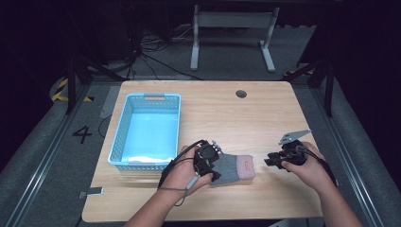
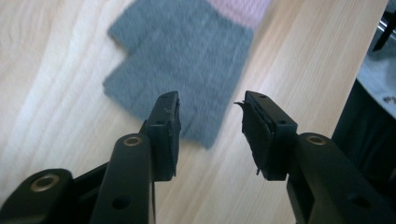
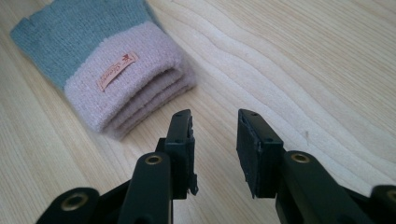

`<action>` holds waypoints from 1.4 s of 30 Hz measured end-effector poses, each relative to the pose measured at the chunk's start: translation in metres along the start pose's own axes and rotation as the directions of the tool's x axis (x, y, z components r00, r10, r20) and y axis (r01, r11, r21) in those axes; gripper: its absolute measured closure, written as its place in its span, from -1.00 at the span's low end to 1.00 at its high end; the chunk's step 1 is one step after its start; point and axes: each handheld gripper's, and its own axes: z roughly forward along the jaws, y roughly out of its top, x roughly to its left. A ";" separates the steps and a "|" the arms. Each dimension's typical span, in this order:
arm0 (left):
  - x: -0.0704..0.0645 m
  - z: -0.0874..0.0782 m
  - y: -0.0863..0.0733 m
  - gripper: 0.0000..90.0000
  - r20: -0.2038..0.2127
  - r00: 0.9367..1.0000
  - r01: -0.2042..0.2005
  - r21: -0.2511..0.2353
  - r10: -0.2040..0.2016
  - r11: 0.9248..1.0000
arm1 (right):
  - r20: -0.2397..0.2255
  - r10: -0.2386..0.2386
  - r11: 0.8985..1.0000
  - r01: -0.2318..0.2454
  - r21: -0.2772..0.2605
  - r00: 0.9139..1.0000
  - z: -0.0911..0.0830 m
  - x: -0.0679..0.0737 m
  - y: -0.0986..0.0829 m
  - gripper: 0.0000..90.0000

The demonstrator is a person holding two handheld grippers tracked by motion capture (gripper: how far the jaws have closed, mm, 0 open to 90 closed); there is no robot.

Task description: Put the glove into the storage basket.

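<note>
Gloves (image 1: pixel 235 167) lie stacked on the table (image 1: pixel 265 113) beside the blue basket (image 1: pixel 124 124), between two gaping, empty grippers. Left gripper (image 2: pixel 210 122) hovers over the grey end, right gripper (image 3: pixel 214 135) faces the pink cuff; best to pinch all layers together.

Left gripper (image 2: pixel 210 121), jaws apart, just above grey glove (image 2: pixel 182 60) on wooden table (image 2: pixel 56 70).

blk claws (image 2: pixel 210 123), brass screws, blk cables
</note>
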 end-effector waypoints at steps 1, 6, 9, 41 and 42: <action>0.000 0.001 0.003 0.22 0.004 1.000 -0.002 -0.009 0.002 1.000 | 0.000 0.004 1.000 -0.004 -0.001 1.000 -0.001 0.000 0.000 0.49; 0.003 0.012 0.014 0.15 -0.005 1.000 0.012 -0.017 -0.012 1.000 | -0.004 0.016 1.000 -0.016 -0.012 1.000 -0.003 -0.002 -0.002 0.44; 0.005 0.022 0.019 0.09 -0.006 1.000 0.018 -0.004 -0.018 1.000 | -0.014 0.019 1.000 -0.020 -0.013 1.000 -0.002 -0.001 -0.002 0.42; 0.000 0.076 0.040 -0.30 -0.095 0.996 0.006 0.050 -0.001 0.999 | -0.092 0.045 0.997 -0.051 -0.055 0.995 -0.001 0.001 -0.002 0.31; -0.001 0.076 0.041 -0.29 -0.105 0.994 0.001 0.054 0.005 0.999 | -0.094 0.046 0.997 -0.051 -0.056 0.995 -0.001 0.001 -0.002 0.31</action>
